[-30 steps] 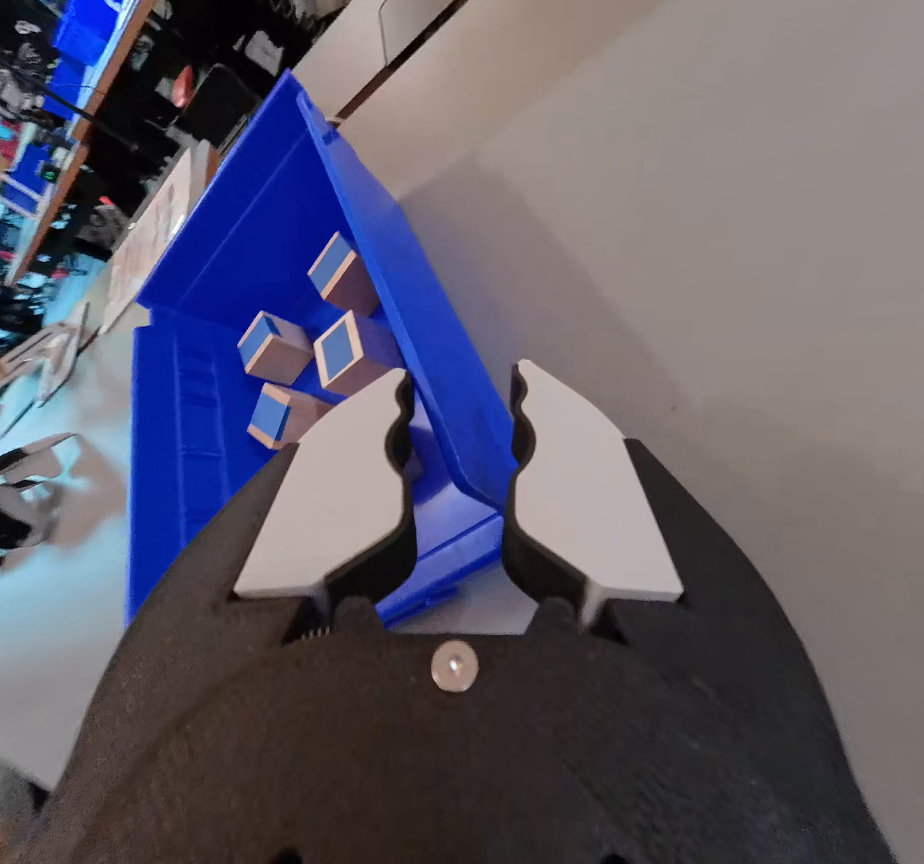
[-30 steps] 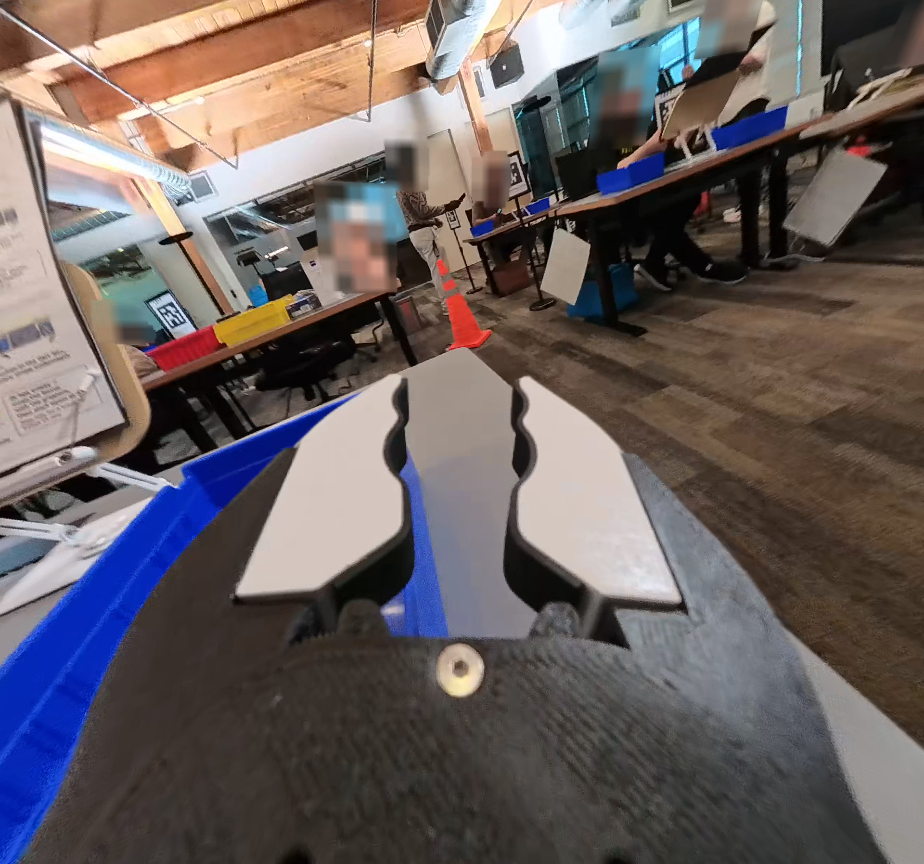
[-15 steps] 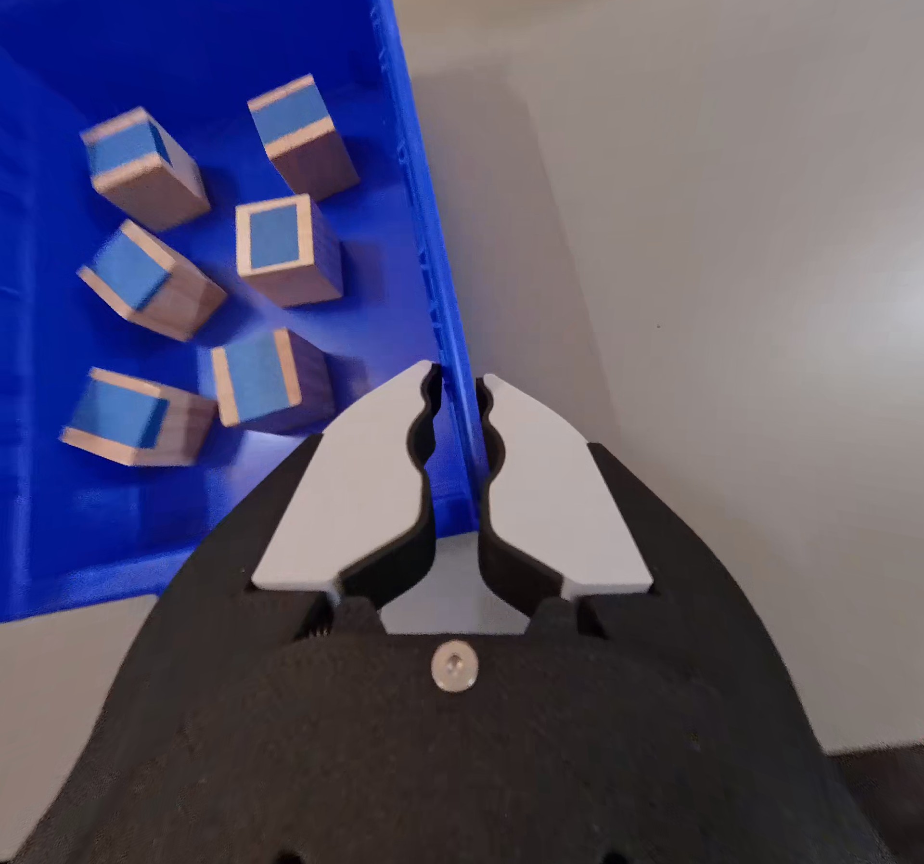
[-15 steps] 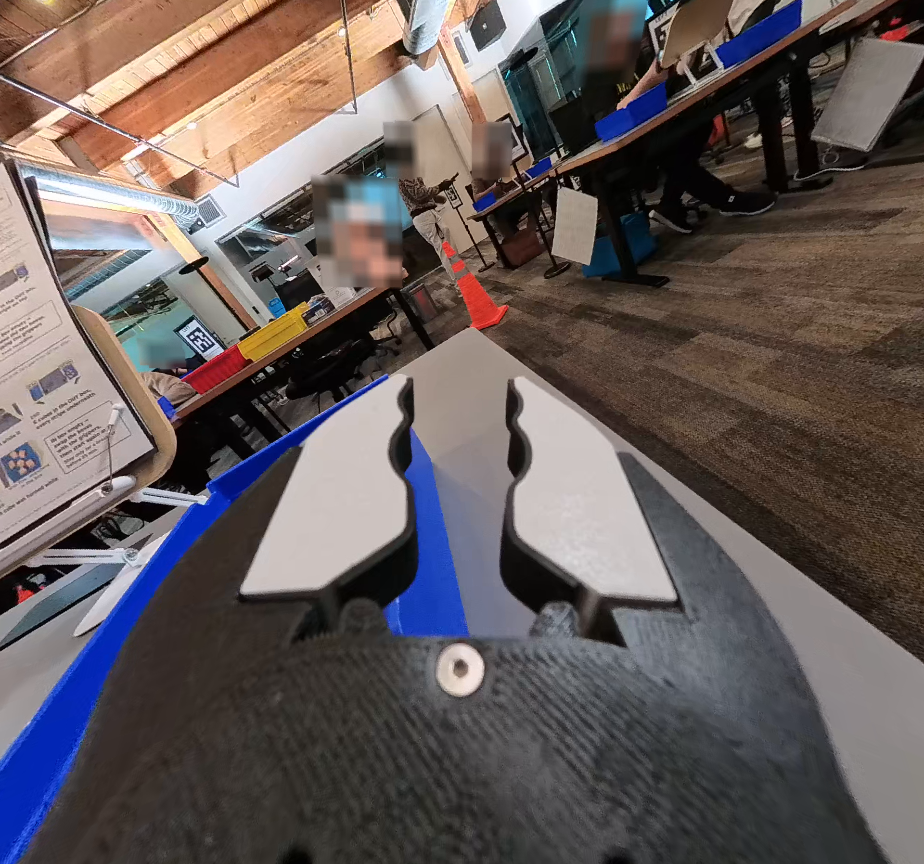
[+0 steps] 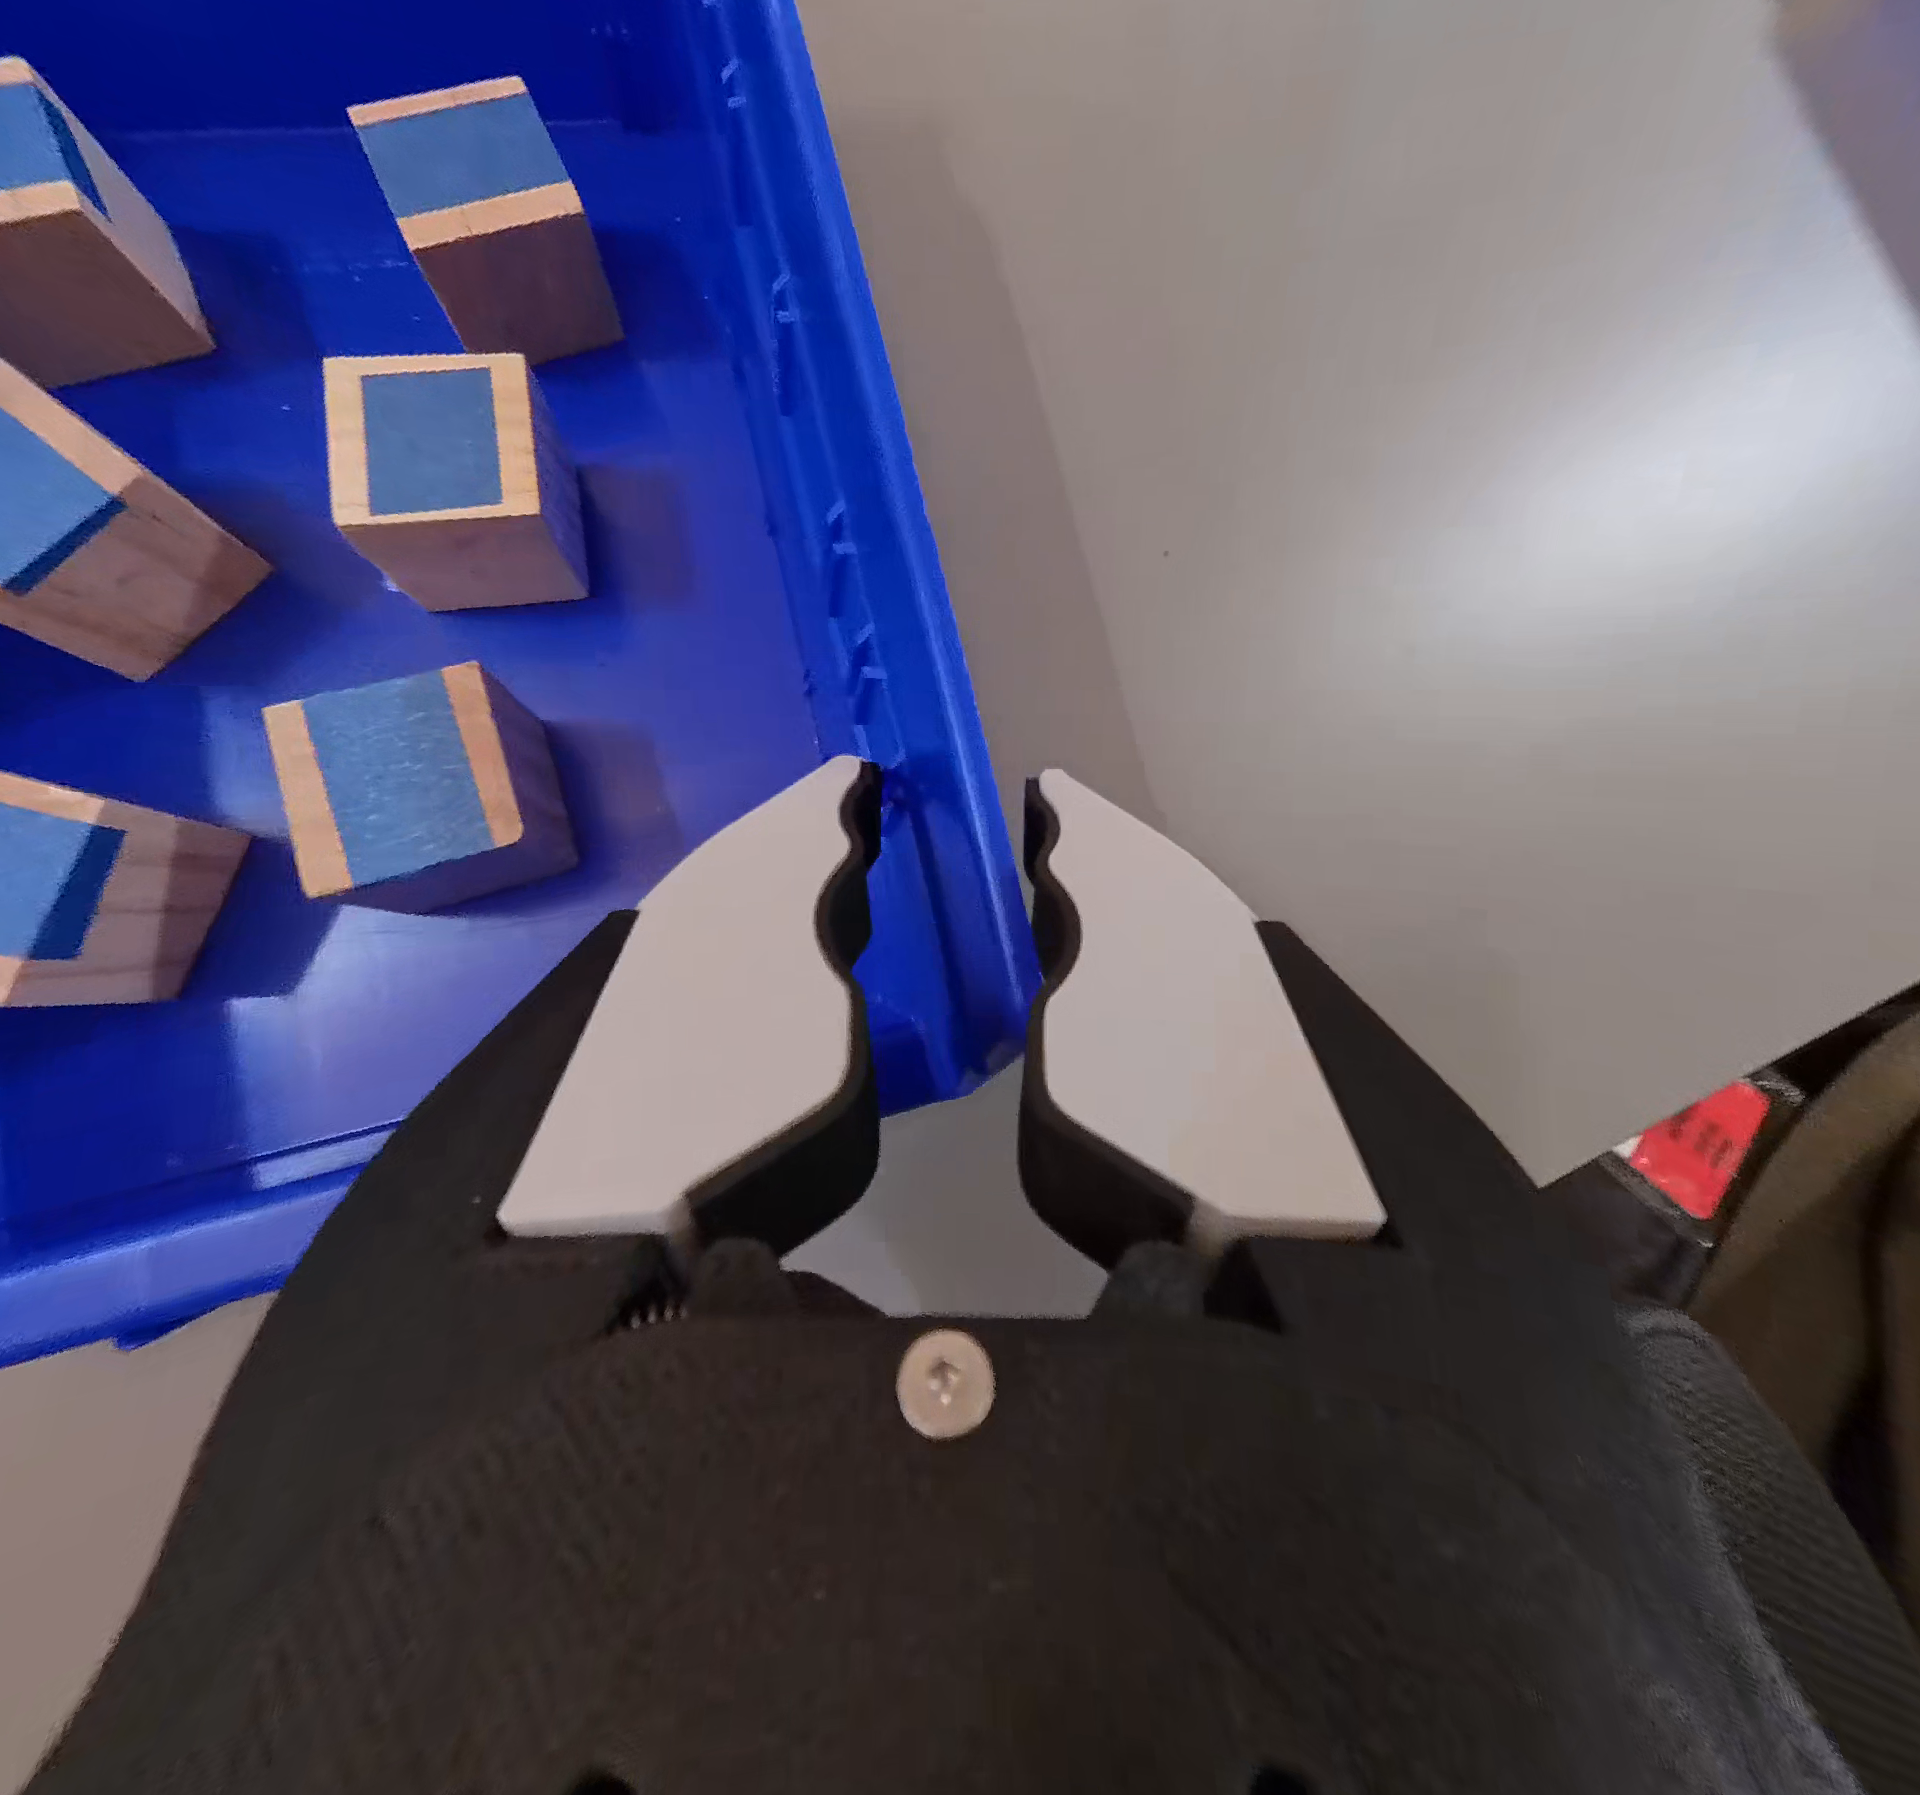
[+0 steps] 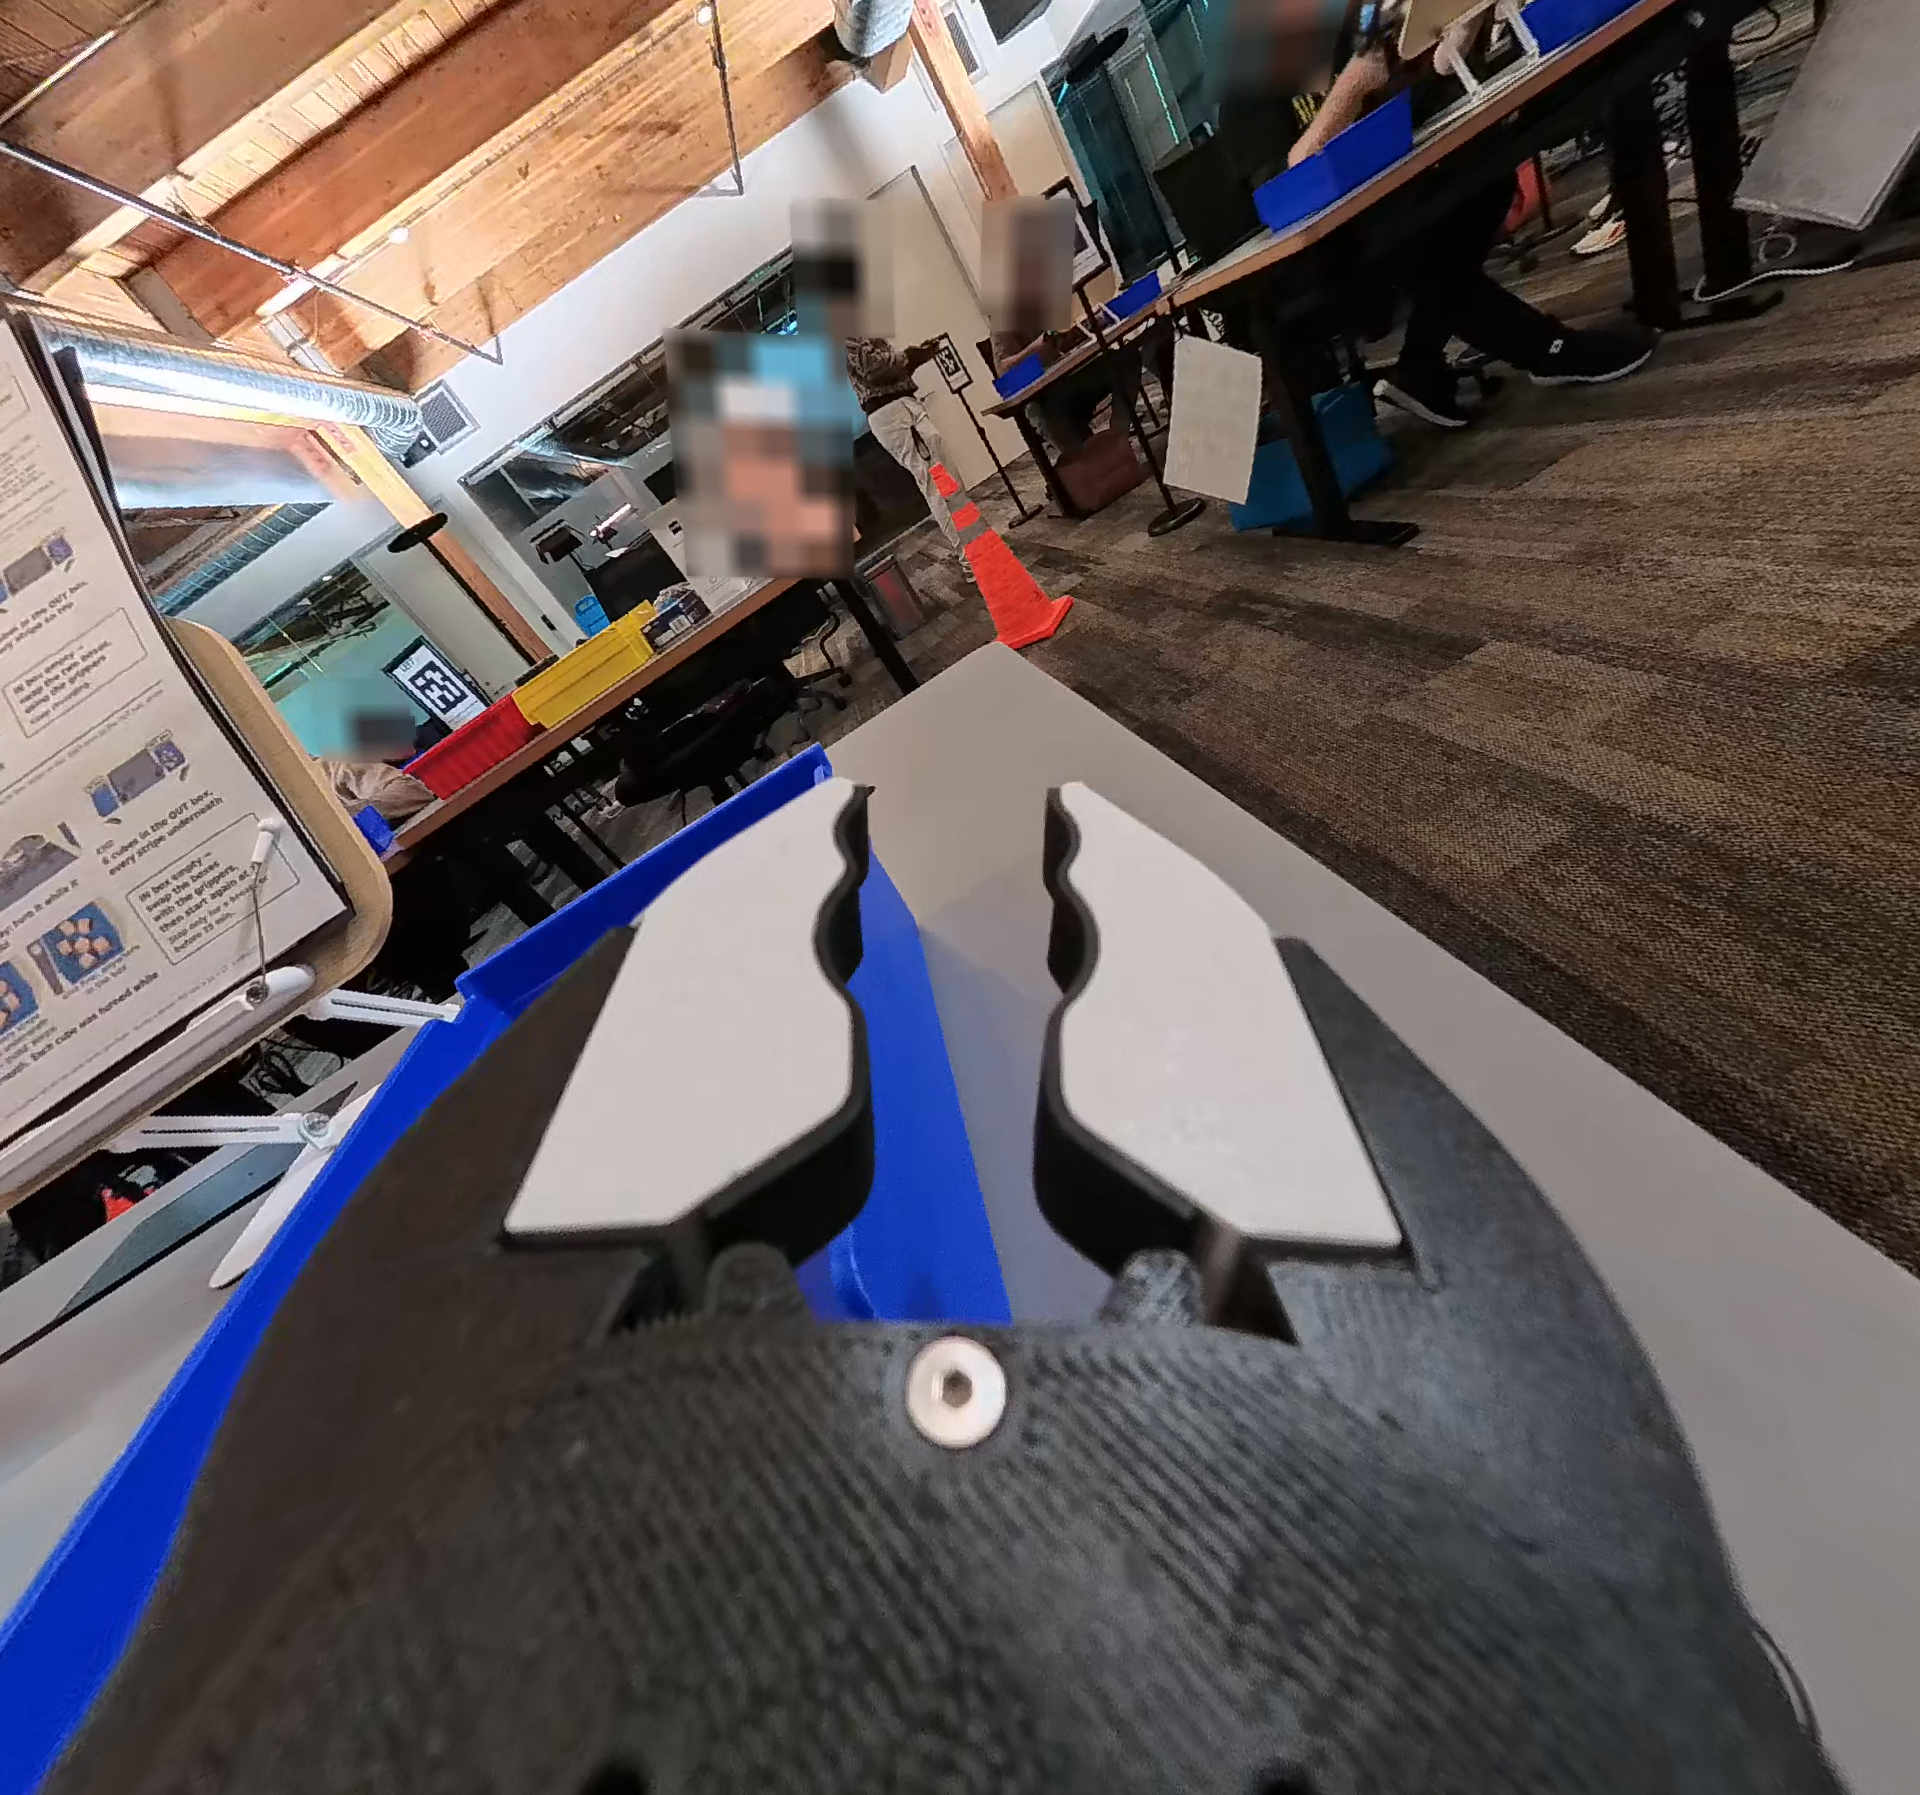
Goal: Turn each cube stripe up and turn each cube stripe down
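Note:
A blue bin (image 5: pixel 831 498) holds several wooden cubes, each with a blue stripe face up. The nearest are one with a blue square on top (image 5: pixel 431 441), one behind it (image 5: pixel 468 150) and one in front (image 5: pixel 400 779). My left gripper (image 5: pixel 951 784) is open. Its jaws straddle the bin's right wall near the front right corner, one finger inside and one outside. My right gripper (image 6: pixel 956 800) is open and empty, low over a bin wall (image 6: pixel 914 1070) that runs between its fingers. No cubes show in the right wrist view.
The grey table (image 5: pixel 1455 498) ends at the lower right, where a dark bag with a red label (image 5: pixel 1704 1143) lies. An instruction board on a stand (image 6: pixel 125 862) is at the left. Carpet, an orange cone (image 6: pixel 1008 582), other tables and people are beyond.
The left view swung from a tilted look to looking down into the bin. The left jaws narrowed on the bin wall half a second ago and have now widened. The right gripper barely moved.

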`<state>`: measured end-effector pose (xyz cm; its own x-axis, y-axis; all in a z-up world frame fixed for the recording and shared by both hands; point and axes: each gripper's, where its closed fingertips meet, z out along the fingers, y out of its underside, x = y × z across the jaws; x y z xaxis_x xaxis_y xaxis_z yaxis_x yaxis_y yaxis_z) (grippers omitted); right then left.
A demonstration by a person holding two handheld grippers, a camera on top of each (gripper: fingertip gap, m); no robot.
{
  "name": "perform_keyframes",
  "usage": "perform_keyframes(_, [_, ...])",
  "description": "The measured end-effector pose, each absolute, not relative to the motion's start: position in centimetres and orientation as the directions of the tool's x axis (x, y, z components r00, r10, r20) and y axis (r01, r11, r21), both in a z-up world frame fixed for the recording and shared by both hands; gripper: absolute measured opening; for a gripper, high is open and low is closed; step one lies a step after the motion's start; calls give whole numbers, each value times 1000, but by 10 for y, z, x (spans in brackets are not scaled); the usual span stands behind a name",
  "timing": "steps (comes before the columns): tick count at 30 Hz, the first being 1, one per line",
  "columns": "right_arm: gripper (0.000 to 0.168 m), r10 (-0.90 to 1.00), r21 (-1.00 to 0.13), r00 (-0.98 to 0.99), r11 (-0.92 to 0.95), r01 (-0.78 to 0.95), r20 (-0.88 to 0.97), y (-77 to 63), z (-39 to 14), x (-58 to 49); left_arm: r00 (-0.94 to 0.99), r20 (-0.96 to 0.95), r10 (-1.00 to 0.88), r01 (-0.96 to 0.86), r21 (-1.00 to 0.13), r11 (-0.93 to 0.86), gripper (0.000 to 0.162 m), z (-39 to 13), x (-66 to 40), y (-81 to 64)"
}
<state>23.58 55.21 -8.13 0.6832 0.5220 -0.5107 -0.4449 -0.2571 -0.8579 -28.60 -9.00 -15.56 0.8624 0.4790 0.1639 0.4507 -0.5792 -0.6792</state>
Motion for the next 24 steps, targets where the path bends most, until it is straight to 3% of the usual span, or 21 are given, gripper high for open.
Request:
perform_keyframes(11, [29, 503, -808, 637, -287, -515, -585, 553, -83, 240, 894, 255, 369, 435, -694, -574, 45, -148, -266, -72])
perform_keyframes(15, [29, 504, -792, 620, -279, -543, -602, 552, -80, 241, 906, 320, 277, 421, -748, -513, 43, -127, -255, -67])
perform_keyframes(18, [29, 507, -791, 619, -264, -552, -600, 551, -78, 242, 894, 338, 295, 432, -825, -364, 36, -91, -268, -73])
perform_keyframes(21, [29, 508, -792, 618, -267, -549, -600, 551, -78, 241, 802, 412, 433, 489, -869, -77, 37, -48, -307, -97])
perform_keyframes(23, [29, 509, -785, 608, -277, -554, -609, 550, -79, 239, 710, 445, 545, 492, -868, 68, 42, -38, -333, -121])
perform_keyframes(24, [29, 509, -780, 601, -282, -559, -616, 550, -79, 239, 668, 435, 604, 479, -872, 97, 53, -42, -343, -132])
